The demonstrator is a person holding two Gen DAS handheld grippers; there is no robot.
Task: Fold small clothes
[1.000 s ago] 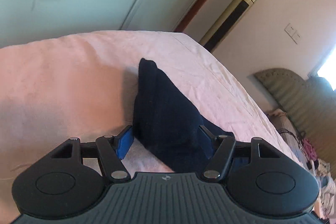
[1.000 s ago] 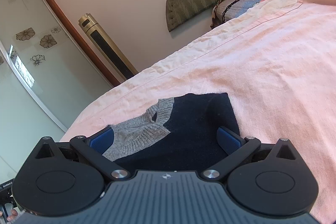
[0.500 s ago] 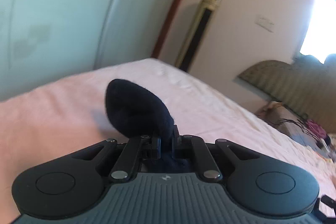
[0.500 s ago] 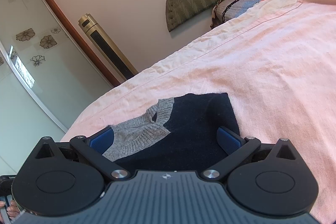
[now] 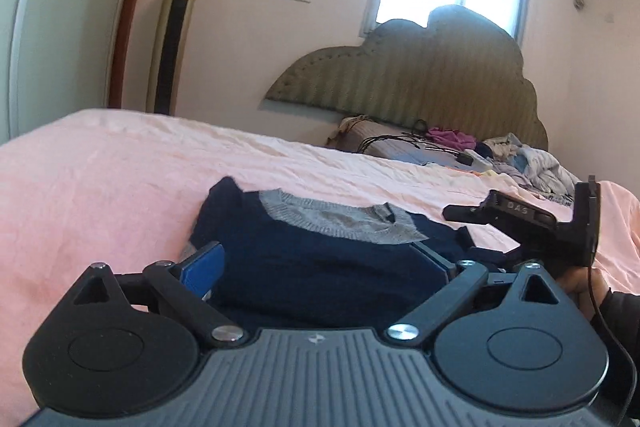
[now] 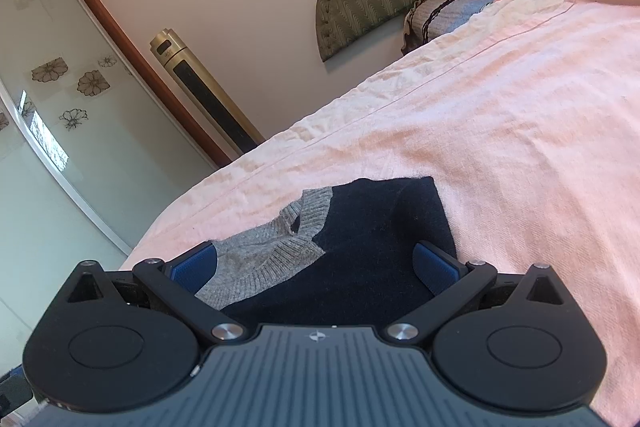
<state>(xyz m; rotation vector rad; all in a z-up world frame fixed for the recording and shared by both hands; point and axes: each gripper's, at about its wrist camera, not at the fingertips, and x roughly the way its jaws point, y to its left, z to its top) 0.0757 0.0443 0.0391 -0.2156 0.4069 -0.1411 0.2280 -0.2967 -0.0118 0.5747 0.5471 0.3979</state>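
Note:
A small navy sweater [image 5: 320, 259] with a grey knit collar [image 5: 340, 217] lies on the pink bed sheet [image 5: 100, 179]. My left gripper [image 5: 320, 263] is open, its blue pads on either side of the sweater's near part. The sweater also shows in the right wrist view [image 6: 360, 251], collar [image 6: 276, 247] to the left. My right gripper [image 6: 316, 267] is open over the sweater, pads wide apart. The right gripper's body [image 5: 552, 231] shows at the right in the left wrist view, held by a hand.
A green padded headboard [image 5: 420, 75] stands at the back, with a pile of clothes and cables [image 5: 500, 155] in front of it. A gold tower air conditioner [image 5: 172, 35] stands by the wall. A glass sliding door [image 6: 48, 131] is at the left.
My left gripper was shut on a lifted sleeve of the sweater half a second ago; it has swung right, let go and opened over the sweater. My right gripper has stayed still and open.

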